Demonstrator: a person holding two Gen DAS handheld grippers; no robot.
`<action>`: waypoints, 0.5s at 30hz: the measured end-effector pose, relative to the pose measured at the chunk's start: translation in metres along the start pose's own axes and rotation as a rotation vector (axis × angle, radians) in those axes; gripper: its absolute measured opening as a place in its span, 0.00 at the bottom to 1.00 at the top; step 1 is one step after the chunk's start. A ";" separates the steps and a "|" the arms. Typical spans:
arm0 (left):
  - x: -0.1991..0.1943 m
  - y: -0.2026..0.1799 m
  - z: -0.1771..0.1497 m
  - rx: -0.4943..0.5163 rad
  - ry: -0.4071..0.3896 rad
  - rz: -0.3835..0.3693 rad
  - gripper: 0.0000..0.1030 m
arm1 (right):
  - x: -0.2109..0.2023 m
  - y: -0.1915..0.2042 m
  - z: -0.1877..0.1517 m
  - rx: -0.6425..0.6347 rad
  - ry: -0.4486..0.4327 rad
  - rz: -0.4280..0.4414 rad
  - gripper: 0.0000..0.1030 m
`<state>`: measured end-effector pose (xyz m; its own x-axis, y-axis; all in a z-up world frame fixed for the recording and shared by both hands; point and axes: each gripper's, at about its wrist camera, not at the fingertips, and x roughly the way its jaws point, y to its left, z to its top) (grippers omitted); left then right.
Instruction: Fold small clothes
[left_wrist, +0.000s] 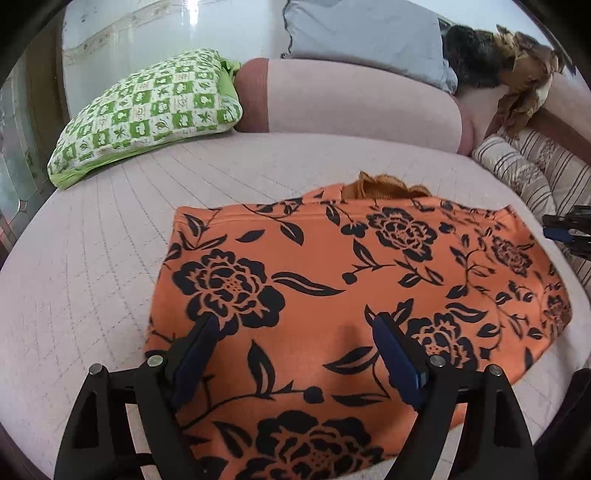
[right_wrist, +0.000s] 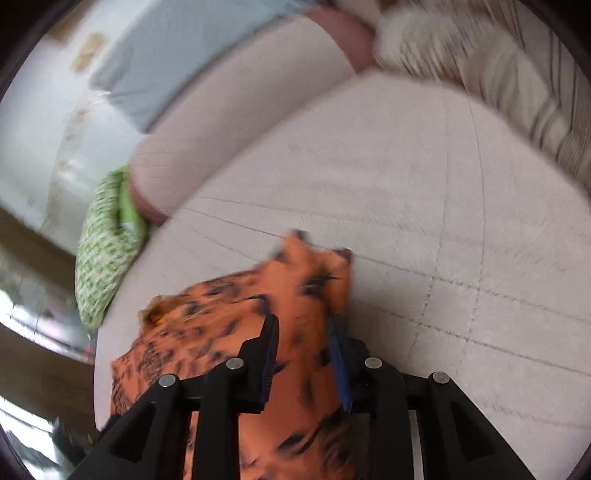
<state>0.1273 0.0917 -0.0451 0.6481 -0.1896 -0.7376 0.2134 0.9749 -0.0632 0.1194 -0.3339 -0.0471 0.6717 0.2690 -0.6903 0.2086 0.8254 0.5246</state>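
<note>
Garment: orange cloth with black flowers, lying mostly flat on the pale quilted bed, a rumpled orange bit at its far edge
Feel, as judged: soft, light, limp; it will sag and crease wherever it is not held
Left gripper: jaws spread wide above the near part of the cloth, holding nothing
Right gripper: at the cloth's right edge, fabric bunched between its fingers; the blur leaves it unclear whether they pinch it
Best hold: corners and hems, both layers pinched together
Nearby: green checked pillow far left, well apart
</note>
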 end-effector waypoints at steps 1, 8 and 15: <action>-0.004 0.001 -0.001 -0.007 -0.004 -0.001 0.83 | -0.009 0.012 -0.006 -0.019 0.002 0.043 0.29; -0.048 0.026 -0.017 -0.124 -0.037 -0.037 0.83 | 0.022 -0.034 -0.057 0.179 0.137 0.025 0.43; -0.076 0.084 -0.042 -0.365 -0.040 -0.061 0.83 | -0.033 0.042 -0.078 -0.095 -0.033 0.077 0.80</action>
<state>0.0654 0.1928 -0.0231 0.6715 -0.2464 -0.6988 -0.0177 0.9374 -0.3477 0.0511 -0.2695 -0.0411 0.7067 0.3182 -0.6319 0.0884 0.8465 0.5251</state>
